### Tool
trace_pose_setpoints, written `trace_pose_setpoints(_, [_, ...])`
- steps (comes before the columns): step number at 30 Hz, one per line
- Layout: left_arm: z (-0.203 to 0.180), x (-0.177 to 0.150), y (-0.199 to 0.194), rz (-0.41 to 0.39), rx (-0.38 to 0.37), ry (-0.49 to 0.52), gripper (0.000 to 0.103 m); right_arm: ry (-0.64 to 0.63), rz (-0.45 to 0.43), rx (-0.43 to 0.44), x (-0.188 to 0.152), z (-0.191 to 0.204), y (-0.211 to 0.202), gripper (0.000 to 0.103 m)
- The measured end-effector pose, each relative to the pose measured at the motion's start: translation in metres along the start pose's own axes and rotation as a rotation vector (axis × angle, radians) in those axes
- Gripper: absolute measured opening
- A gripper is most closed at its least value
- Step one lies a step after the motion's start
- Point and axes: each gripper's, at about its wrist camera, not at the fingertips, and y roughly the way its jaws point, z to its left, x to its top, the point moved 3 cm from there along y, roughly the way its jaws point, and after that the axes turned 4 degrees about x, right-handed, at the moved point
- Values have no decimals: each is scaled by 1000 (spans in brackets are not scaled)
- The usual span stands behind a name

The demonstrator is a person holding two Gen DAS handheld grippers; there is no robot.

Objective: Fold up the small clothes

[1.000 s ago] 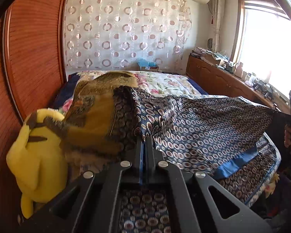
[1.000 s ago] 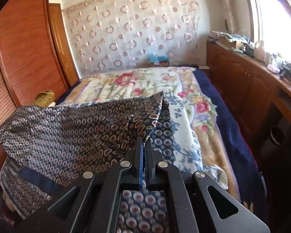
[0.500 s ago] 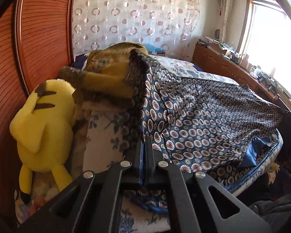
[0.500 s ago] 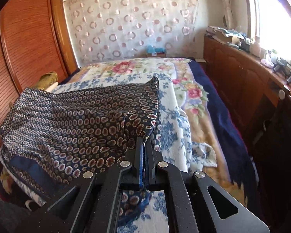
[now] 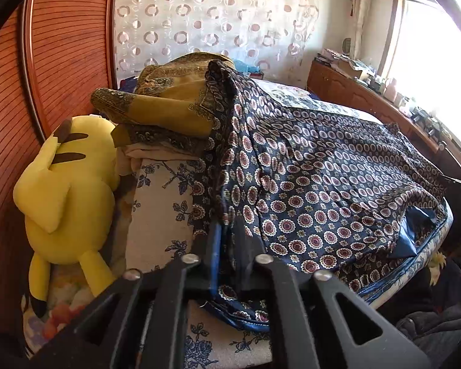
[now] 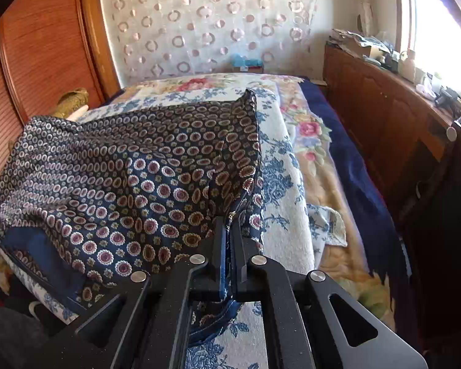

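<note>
with the patterned garment laid across the bed, the left gripper has just been opening around its corner, so the right gripper, clamped tight on its corner, should let go flat too.

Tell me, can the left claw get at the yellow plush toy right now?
Probably yes: the plush lies uncovered just left of the left claw, but the patterned cloth sits between its just-opening jaws.
</note>
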Motion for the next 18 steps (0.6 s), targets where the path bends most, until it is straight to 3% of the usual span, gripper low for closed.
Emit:
trace_pose_setpoints(1, [0, 0, -1, -1, -7, 1, 26, 1, -1, -4, -4, 0, -1, 3])
trace_pose_setpoints(3, [-1, -1, -3, -9, -7, 3, 36, 3, -4, -14, -7, 0, -3, 7])
trace_pose_setpoints(5, [-1, 0, -4, -10, -2, 4, 38, 6, -9, -25, -11, -1, -7, 11])
trace_pose_setpoints(7, [-2, 0, -5, -13, -2, 3, 40, 0, -15, -39, -13, 0, -12, 26])
trace_pose_setpoints(9, [-3, -1, -4, -12, 10, 7, 40, -8, -24, -62, -15, 2, -17, 31])
trace_pose_setpoints(12, [-7, -2, -5, -18, 12, 13, 40, -20, -44, -53, -17, 13, -27, 31])
trace_pose_setpoints(18, [-11, -5, -6, -20, 19, 11, 41, -58, -59, 44, -20, 59, -35, 31])
